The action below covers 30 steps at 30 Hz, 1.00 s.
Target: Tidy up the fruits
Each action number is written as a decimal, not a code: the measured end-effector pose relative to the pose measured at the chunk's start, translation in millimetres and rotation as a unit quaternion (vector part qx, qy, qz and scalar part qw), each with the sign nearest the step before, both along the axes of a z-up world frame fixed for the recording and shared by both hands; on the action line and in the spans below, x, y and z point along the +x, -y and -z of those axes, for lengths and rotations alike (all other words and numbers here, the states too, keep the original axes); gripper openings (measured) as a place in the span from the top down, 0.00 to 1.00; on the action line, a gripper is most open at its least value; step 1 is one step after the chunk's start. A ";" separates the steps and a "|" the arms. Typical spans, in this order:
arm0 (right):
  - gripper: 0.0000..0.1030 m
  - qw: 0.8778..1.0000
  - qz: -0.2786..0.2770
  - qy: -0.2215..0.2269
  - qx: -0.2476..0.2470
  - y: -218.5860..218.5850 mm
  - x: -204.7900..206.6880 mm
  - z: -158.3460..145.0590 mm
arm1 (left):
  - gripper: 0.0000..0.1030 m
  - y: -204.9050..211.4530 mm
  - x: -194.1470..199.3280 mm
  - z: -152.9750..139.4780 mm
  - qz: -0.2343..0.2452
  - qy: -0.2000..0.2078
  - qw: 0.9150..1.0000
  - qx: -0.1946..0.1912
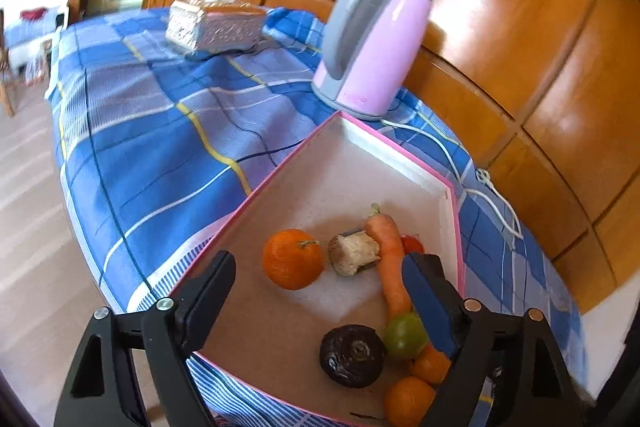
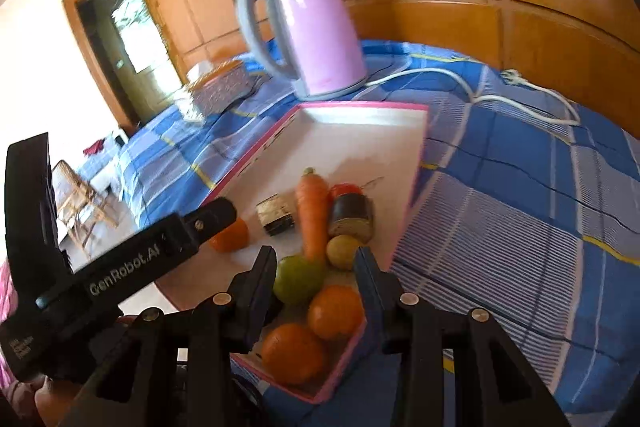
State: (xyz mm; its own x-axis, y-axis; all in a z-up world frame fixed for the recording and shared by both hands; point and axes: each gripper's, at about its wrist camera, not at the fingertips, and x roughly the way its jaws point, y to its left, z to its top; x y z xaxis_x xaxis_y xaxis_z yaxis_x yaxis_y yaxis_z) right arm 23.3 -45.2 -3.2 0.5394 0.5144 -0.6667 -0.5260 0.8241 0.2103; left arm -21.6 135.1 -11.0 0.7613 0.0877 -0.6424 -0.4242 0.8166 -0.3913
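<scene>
From my left camera I see the left gripper with its fingers spread wide over the pink-rimmed tray, nothing pressed between them. Between them lies an orange, apart from both. Beside it sit a pale stub of vegetable and a carrot. Nearer me are a dark round piece, a green fruit and two more oranges. A pink kettle stands beyond on the blue checked cloth.

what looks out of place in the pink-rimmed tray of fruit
A long orange carrot and a cut dark-skinned eggplant piece lie among the oranges in the pink-rimmed tray: vegetables in a fruit tray.
</scene>
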 end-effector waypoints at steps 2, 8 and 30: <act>0.60 1.000 0.018 0.008 0.006 8.7 -2.7 -3.3 | 0.15 4.7 -1.5 -3.4 0.008 0.002 1.000 0.015; 0.60 0.997 0.067 0.030 -0.008 20.8 -11.3 -6.1 | 0.13 13.7 -8.6 -10.7 0.020 0.002 0.999 0.048; 0.56 0.985 0.147 0.069 -0.062 27.0 -39.8 -8.1 | 0.00 34.9 -47.4 -36.2 0.032 0.020 0.986 0.159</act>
